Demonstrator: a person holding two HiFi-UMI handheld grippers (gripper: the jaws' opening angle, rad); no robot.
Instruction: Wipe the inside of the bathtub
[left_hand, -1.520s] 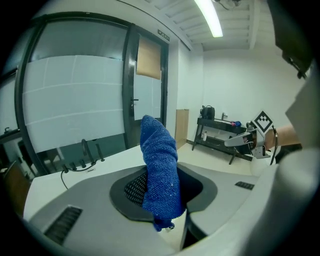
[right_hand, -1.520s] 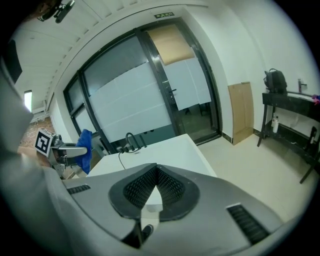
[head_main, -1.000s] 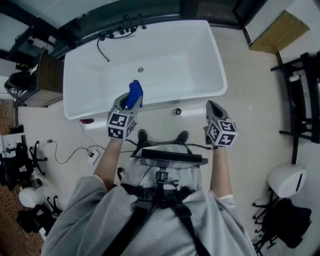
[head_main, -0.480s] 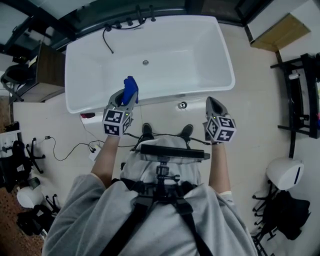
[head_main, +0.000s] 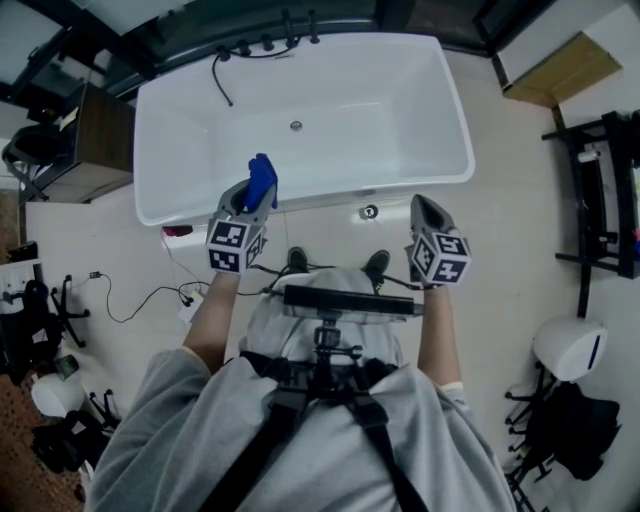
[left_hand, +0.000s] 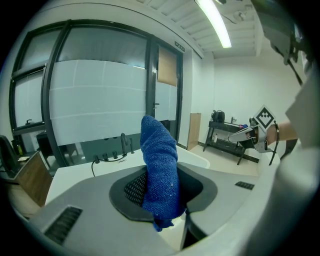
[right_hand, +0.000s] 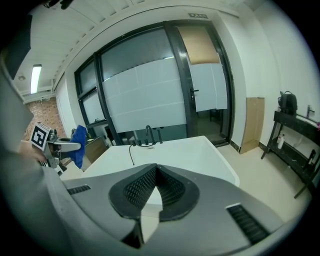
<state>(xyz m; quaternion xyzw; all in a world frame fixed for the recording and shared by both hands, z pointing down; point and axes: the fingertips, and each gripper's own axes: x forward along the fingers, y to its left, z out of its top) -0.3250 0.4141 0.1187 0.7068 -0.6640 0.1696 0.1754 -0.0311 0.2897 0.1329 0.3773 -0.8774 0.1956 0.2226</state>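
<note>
We look steeply down on a person standing at the long side of a white bathtub (head_main: 385, 105), shoes close to its base. The tub is empty, with a drain (head_main: 296, 126) in its floor and taps (head_main: 270, 42) and a dark hose (head_main: 222, 82) at the far rim.

The left hand-held gripper (head_main: 256, 196) is clenched on a blue cloth (head_main: 262, 178). Its jaws pinch the cloth low down, so most of the fabric stands up past the tips in a loose roll and a short tail hangs below. We judge that this grip leaves a free wad out front to press against the tub wall. The cloth hangs in the air over the near rim and touches no part of the tub.

The right hand-held gripper (head_main: 424, 214) is shut on nothing. Its ribbed pads meet at the tips and only the white tub shows beyond them. It is held off to the right, outside the tub and over the floor, well clear of the cloth, and we take it to be simply out of the way.

The inside of the tub is plain white, and we cannot tell whether it has been wiped. With the cloth held above the rim, this moment could be either the cloth going down to the wall or the cloth lifted away after wiping.
</note>
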